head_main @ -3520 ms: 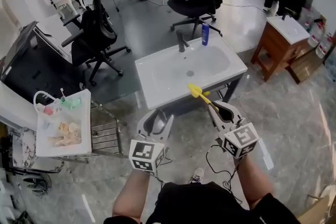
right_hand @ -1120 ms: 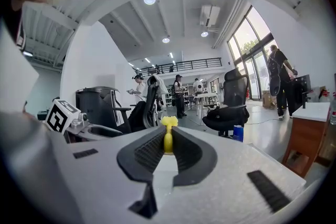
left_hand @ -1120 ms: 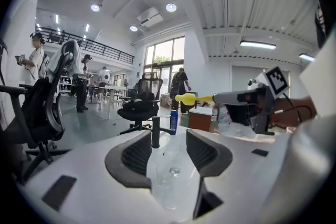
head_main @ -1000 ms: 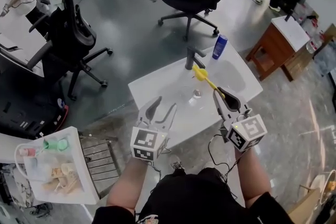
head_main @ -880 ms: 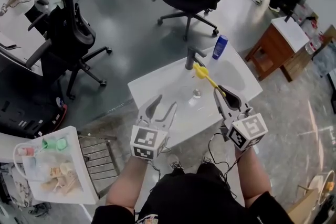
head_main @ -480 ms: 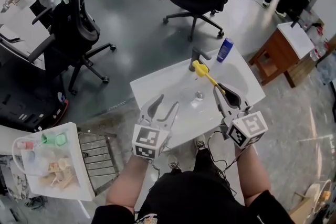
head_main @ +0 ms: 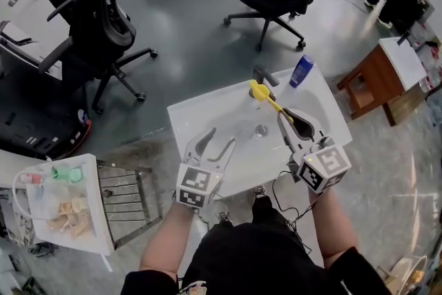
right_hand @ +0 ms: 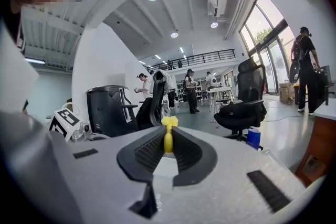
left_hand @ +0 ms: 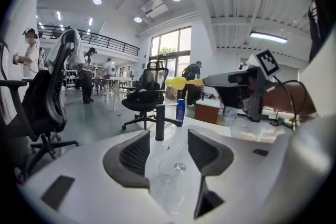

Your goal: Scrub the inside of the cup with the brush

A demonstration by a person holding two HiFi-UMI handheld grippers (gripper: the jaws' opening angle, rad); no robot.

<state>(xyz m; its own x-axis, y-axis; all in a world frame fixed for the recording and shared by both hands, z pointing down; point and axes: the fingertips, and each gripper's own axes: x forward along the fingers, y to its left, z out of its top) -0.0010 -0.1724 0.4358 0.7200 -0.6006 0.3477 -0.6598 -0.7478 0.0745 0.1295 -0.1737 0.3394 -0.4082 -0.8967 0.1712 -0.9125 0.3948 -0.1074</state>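
Now right claw [head_main: 285,119] clamps brush [head_main: 265,98] aimed at faucet [head_main: 262,74]; left claw [head_main: 217,141], empty, just opened.

No legible text or numbers: just square black-and-white marker patterns on left cube [head_main: 195,184] and right cube [head_main: 323,168], blue bottle [head_main: 301,71] label too small to read.

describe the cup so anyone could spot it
Start at the white rectangular sink with the dark faucet. In its basin, beside the drain, sits the clear glass cup; unlike the blue bottle on the rim, it is see-through.
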